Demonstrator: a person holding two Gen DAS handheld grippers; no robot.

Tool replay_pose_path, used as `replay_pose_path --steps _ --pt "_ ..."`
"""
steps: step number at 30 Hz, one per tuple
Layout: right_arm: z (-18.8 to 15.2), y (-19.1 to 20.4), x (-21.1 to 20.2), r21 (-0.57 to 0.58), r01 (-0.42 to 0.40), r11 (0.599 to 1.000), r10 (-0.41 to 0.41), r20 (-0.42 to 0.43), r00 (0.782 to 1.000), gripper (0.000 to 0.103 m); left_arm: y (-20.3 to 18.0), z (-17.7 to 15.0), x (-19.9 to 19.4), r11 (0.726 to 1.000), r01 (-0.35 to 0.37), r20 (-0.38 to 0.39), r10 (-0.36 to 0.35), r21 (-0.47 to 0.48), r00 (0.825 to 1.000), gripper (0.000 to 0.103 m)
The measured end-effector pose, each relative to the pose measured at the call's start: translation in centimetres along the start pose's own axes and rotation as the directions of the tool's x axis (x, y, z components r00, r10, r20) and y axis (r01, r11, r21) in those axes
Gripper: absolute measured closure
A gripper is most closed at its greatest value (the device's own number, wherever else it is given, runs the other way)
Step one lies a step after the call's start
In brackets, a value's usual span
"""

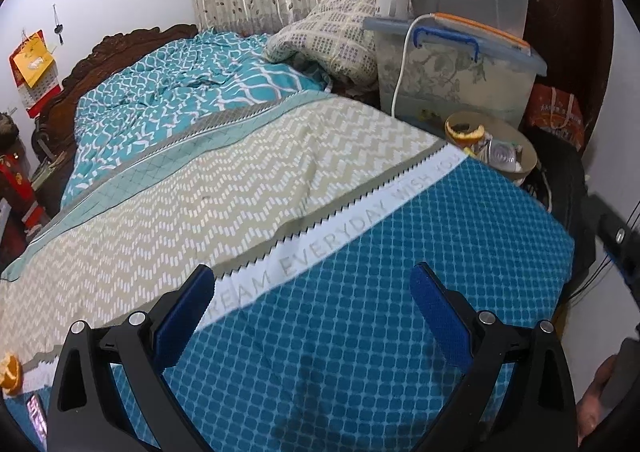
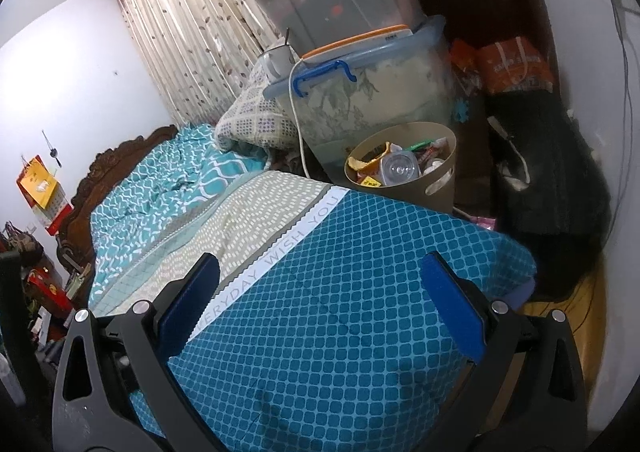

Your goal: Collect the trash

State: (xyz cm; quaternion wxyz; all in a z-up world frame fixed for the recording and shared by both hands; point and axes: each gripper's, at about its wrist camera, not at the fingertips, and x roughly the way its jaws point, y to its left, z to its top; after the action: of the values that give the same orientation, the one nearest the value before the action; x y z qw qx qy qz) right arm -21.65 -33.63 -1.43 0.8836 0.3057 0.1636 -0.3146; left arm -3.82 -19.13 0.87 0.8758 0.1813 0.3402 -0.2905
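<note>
Looking along the left tongs (image 1: 310, 306), the view shows their two blue-padded fingers spread wide with nothing between them, hovering over a bed (image 1: 360, 332) covered in a teal grid-patterned blanket with a white band of lettering. At the far left edge of the blanket lies a piece of orange peel (image 1: 10, 374). Beyond the far corner of the bed stands a tan wastebasket (image 1: 524, 163) holding an orange peel, a crushed plastic bottle and wrappers. Behind it sit stacked clear storage boxes (image 1: 460, 71), with a white cable hanging down the front of the lower one. A hand shows partly at the lower right edge. Turning to the right wrist view, the right tongs (image 2: 320, 292) are likewise spread apart and empty above the same teal blanket. The wastebasket (image 2: 440, 187) stands just past the bed corner, filled near its rim with peel, bottle and wrappers, beside a dark bag (image 2: 548, 171).
</note>
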Motion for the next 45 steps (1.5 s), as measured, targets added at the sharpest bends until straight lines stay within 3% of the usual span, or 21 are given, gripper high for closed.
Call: replay_pose_path --steps 6,11,16,20,24,34,45 --pt "0.8 1.1 -0.9 0.009 0.063 0.998 -0.064 0.058 0.996 0.003 1.0 2.7 -0.9 0.999 0.009 0.130 -0.015 0.043 0.991 0.009" --pt "0.8 2.6 -1.8 0.010 0.129 0.992 -0.129 0.091 0.987 0.003 1.8 4.6 -1.5 0.993 0.091 0.201 -0.104 0.072 0.974 0.009" --pt "0.6 3.9 -2.8 0.012 0.194 0.981 -0.194 0.114 0.974 0.003 2.4 5.2 -1.4 0.983 0.163 0.211 -0.177 0.084 0.961 0.009" --pt "0.7 4.6 -3.1 0.012 0.223 0.975 -0.223 0.121 0.967 0.003 2.3 5.2 -0.9 0.967 0.224 0.153 -0.241 0.123 0.958 0.009" --pt "0.8 4.7 -3.1 0.017 0.218 0.976 -0.219 0.110 0.970 0.003 2.6 5.1 -1.1 0.967 0.226 0.147 -0.242 0.121 0.959 0.009" --pt "1.4 5.5 -3.3 -0.022 0.168 0.986 -0.164 0.109 0.980 0.003 1.8 4.3 -2.5 0.976 0.144 0.200 -0.176 0.164 0.964 0.009" --pt "1.4 6.0 -3.8 -0.031 0.155 0.988 -0.150 0.111 0.982 0.003 2.0 4.2 -2.9 0.973 0.163 0.197 -0.195 0.164 0.961 0.009"
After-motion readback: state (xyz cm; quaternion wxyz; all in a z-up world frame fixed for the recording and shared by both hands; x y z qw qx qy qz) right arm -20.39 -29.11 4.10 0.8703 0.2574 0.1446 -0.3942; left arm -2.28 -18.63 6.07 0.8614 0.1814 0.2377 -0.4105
